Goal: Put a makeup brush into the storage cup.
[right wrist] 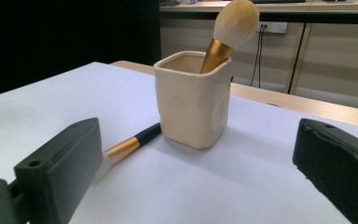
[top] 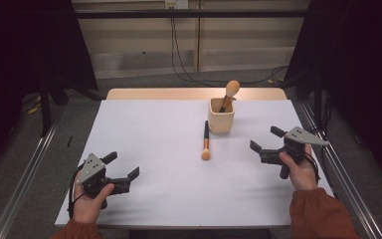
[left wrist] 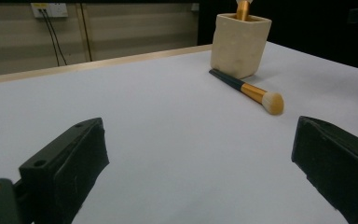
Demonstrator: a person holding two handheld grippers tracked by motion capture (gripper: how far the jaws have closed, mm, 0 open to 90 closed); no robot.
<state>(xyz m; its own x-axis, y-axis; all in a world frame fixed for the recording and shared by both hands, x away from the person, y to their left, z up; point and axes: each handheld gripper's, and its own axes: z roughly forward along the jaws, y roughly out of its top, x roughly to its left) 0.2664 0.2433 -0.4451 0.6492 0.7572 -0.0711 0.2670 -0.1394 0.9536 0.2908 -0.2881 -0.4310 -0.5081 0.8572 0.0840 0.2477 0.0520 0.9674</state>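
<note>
Black-handled makeup brush with a gold ferrule and pale bristles (top: 205,143) is lying flat on the white table (top: 154,149), just left of and in front of the cream square ceramic cup (top: 221,117), handle end right by the cup. A second fluffy brush with a gold handle (top: 229,94) stands tilted inside the cup. Left gripper (top: 124,167) sits near-left, jaws wide open, holding nothing. Right gripper (top: 263,139) is over on the right, also wide open and empty, well apart from the brush.
</note>
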